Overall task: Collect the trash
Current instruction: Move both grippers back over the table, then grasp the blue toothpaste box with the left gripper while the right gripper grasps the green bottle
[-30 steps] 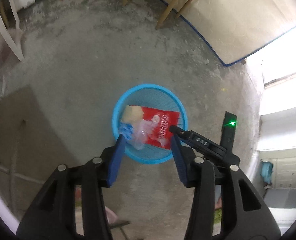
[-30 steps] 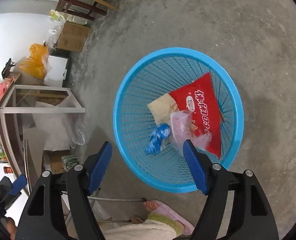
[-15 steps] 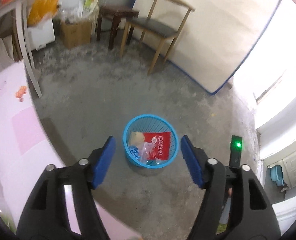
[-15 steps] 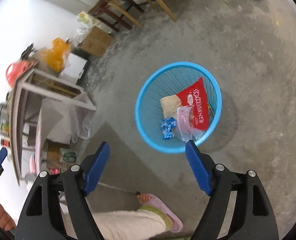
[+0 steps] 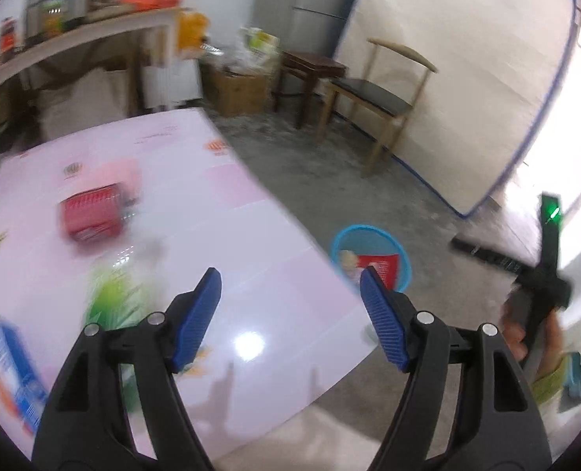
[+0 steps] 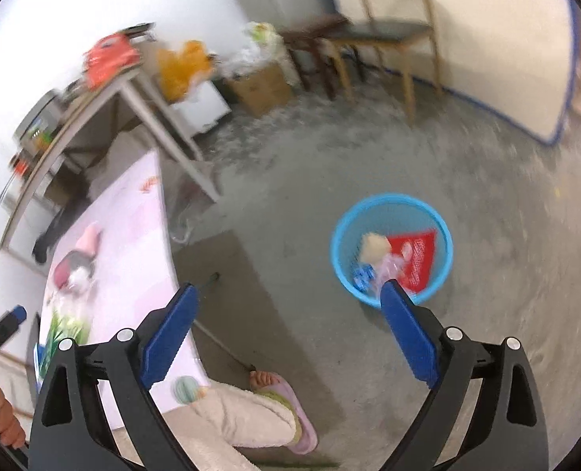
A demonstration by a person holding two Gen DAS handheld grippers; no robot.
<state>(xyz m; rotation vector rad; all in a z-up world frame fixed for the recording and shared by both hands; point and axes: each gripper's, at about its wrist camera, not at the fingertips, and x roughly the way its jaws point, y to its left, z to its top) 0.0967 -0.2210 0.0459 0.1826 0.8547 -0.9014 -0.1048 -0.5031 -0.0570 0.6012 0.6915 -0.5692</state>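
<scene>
Now both claws, left claw (image 5: 290, 280) & right claw (image 6: 288, 294), just spread wide, empty. Red pack (image 5: 92, 212) on table (image 5: 251, 235), approx 10 o'clock: prob. light, crinkly; pinch an edge.

The left claw (image 5: 290, 314) stands wide, nothing between its blue pads. The right claw (image 6: 286, 335) likewise gapes empty. Both have just been opening.

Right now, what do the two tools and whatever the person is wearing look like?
Both tools, left tool and right tool, look alike: black plastic frames with triangular cut-outs and silver rivets, tipped with ribbed blue pads. The right tool, seen from the left wrist, carries a black stalk with a green light. The person wears a cream fleece trouser leg and a pink slipper.
</scene>
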